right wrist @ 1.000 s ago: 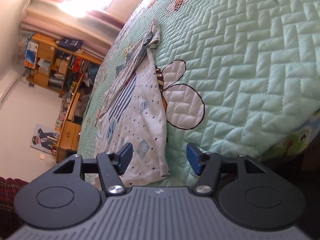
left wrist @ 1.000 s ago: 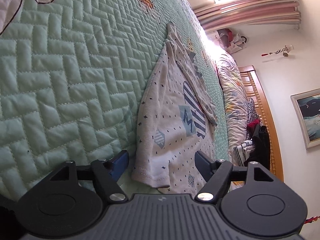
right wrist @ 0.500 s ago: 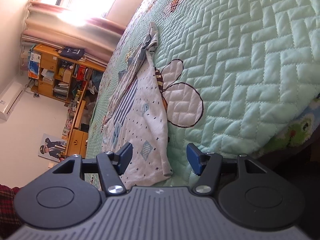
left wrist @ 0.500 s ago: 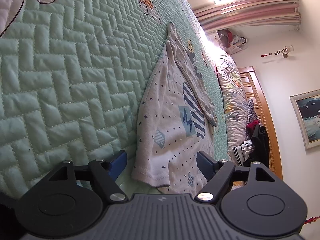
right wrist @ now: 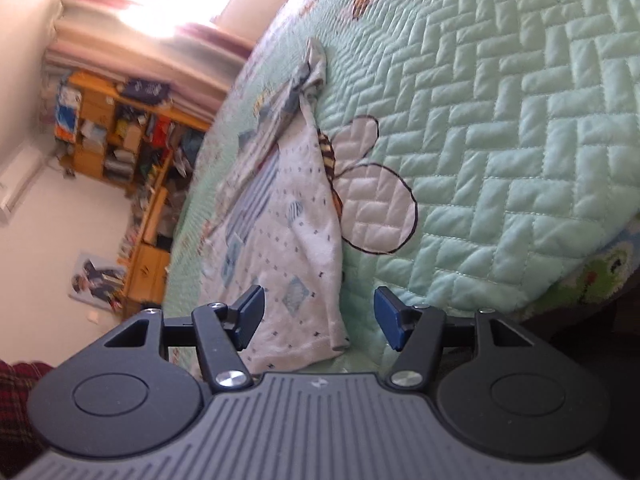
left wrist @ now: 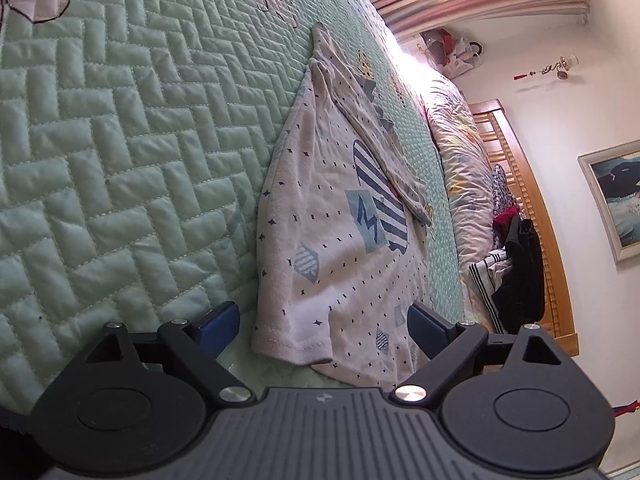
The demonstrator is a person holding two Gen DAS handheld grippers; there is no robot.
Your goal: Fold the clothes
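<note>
A small white shirt (left wrist: 340,240) with tiny dark marks and a blue striped patch lies flat on the green quilted bedspread (left wrist: 120,140). Its hem points toward both cameras. My left gripper (left wrist: 324,328) is over one hem corner, its jaws opening wide, the blue pads apart from the cloth. In the right wrist view the same shirt (right wrist: 288,248) lies with its other hem corner between the blue pads of my right gripper (right wrist: 318,316), which stands open without pressing the fabric.
A bee figure (right wrist: 372,200) is stitched into the bedspread beside the shirt. Pillows and a heap of clothes (left wrist: 516,272) lie by the wooden headboard (left wrist: 524,200). A cluttered wooden shelf (right wrist: 120,136) stands past the bed. The bed's edge (right wrist: 592,272) drops off at right.
The left gripper's jaws have spread wider around the hem corner. The right wrist view has tilted a little and blurred; the shirt has not moved.
</note>
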